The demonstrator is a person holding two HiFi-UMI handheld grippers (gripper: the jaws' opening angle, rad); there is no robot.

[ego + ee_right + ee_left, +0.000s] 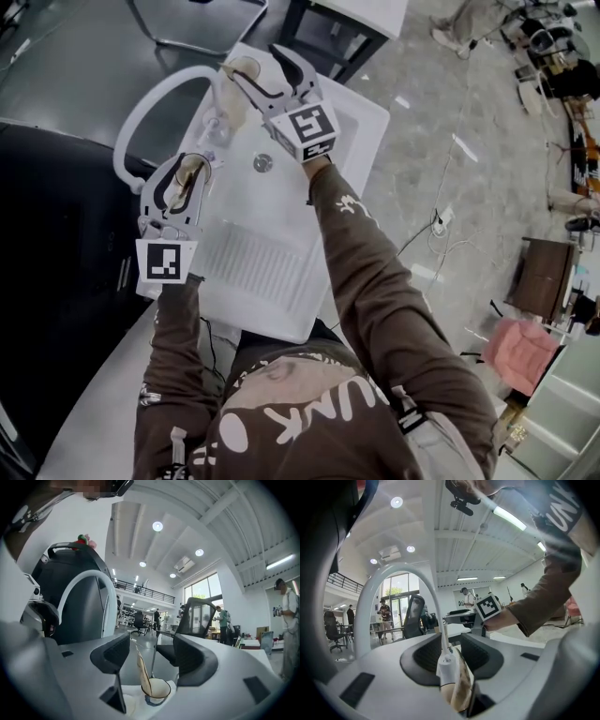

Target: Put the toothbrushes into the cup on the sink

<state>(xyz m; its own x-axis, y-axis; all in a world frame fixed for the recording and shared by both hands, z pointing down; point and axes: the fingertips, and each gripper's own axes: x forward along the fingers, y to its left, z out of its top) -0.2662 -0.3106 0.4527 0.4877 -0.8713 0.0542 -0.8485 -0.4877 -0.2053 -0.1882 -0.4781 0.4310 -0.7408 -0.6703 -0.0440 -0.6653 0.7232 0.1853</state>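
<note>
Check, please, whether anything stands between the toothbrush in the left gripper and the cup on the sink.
Yes: the right gripper hangs open directly over the cup, jaws either side of another toothbrush already in it. The left gripper's held toothbrush would probably meet it on the way.

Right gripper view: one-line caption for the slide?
Open right gripper above the cup, a toothbrush leaning inside it.
</note>
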